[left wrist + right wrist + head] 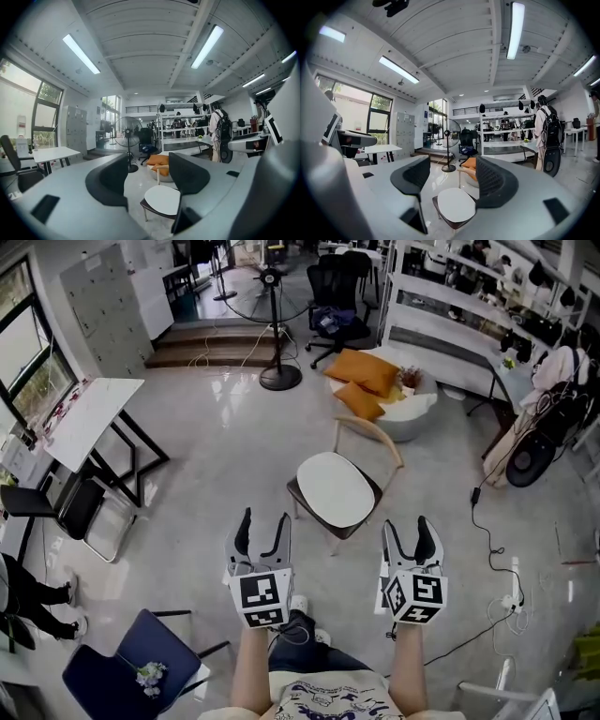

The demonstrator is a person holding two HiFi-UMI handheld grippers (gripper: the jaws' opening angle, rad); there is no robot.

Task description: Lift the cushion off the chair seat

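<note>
While nothing is gripped, a white table (94, 418) is seen at the far left. Nearer, the left gripper (264, 521) is held above the floor, its jaws spread wide and empty. Beyond and between both tools, the white cushion (336, 488) lies flat on the seat of the wooden chair (382, 439), well apart from either gripper. At the near right, the right gripper (408, 526) is held level with the left, jaws likewise parted wide around nothing.
</note>
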